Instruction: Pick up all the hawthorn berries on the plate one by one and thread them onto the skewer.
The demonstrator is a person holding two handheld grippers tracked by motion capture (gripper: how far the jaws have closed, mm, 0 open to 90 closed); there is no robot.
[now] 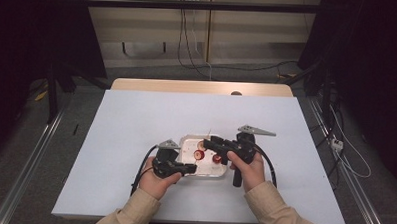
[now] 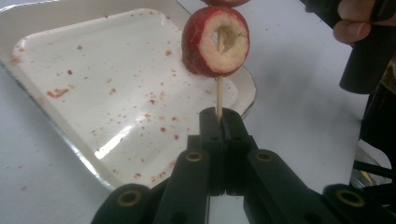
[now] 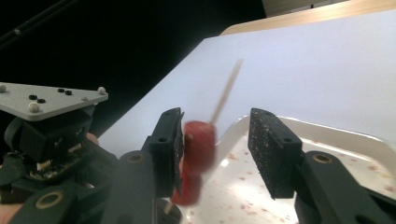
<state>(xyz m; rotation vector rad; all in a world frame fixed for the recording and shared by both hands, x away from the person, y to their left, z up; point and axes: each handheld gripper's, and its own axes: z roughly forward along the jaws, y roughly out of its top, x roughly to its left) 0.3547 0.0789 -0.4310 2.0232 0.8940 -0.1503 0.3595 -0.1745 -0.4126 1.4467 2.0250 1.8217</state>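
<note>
A: Over the white table (image 1: 136,120), a person works a tray (image 1: 188,141) with two grippers. The step looks like threading fruit onto a skewer.

B: Yes. The left gripper (image 2: 219,116) has its jaws clamped together on the skewer (image 2: 218,100), a cored red slice (image 2: 215,41) riding above them over the tray.

A: The right gripper (image 3: 217,149) stands apart around another red slice (image 3: 198,147), not pinching it. Next it probably must squeeze and push it along.

B: Its view is blurred; the left gripper view alone gives the hollow core.
</note>
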